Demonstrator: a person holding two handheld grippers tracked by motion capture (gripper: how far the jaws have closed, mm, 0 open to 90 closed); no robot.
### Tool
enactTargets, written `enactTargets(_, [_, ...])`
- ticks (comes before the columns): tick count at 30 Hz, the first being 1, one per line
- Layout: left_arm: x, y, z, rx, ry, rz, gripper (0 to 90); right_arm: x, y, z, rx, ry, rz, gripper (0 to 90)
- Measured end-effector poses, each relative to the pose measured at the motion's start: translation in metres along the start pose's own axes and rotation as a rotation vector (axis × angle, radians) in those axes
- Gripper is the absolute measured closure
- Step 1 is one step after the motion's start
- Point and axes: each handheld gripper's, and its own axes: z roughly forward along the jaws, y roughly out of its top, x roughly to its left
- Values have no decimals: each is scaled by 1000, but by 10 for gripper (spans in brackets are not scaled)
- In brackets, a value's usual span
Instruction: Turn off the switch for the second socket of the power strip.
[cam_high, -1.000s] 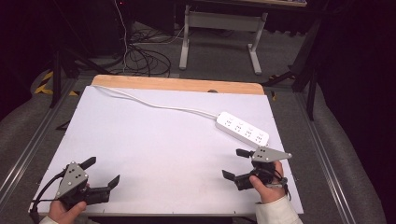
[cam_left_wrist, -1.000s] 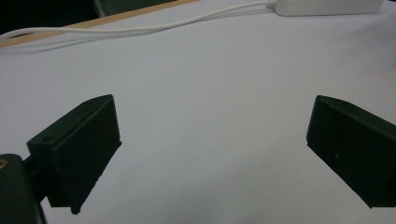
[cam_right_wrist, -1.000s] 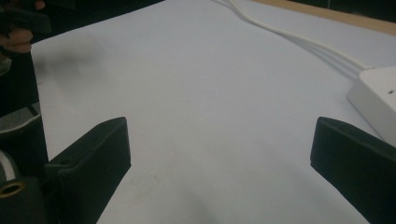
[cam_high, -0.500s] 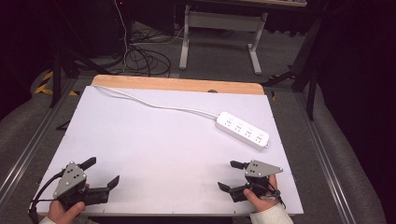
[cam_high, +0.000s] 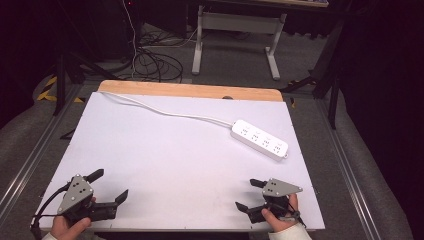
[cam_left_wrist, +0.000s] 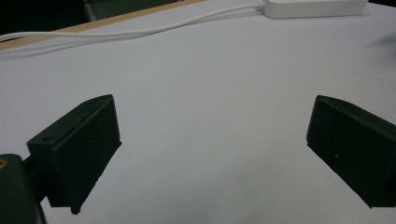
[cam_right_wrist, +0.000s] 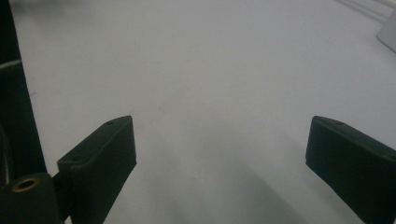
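Two grippers rested at the near edge of the tabletop (cam_high: 165, 150), my left gripper (cam_high: 109, 186) by the near-left corner and my right gripper (cam_high: 249, 195) toward the near-right. Both had their fingers spread wide with nothing between them, which I judged a ready stance, clear of the work. A white power strip (cam_high: 259, 139) lay toward the far-right, well apart from both, its cord (cam_high: 165, 111) running to the far-left corner. My left gripper view caught the strip (cam_left_wrist: 313, 6) and cord (cam_left_wrist: 140, 31) low across the surface; my right gripper view gave bare tabletop (cam_right_wrist: 210, 70) between open fingers (cam_right_wrist: 100, 154).
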Motion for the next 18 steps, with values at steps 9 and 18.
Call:
enactTargets(9, [8,-2,1,-17,-12,-53,36,-7,3,-6,-43,-54,-14,91])
enactTargets(18, [3,-1,1,-6,1,2,35,-5,-1,-9,-27,-59,-14,54])
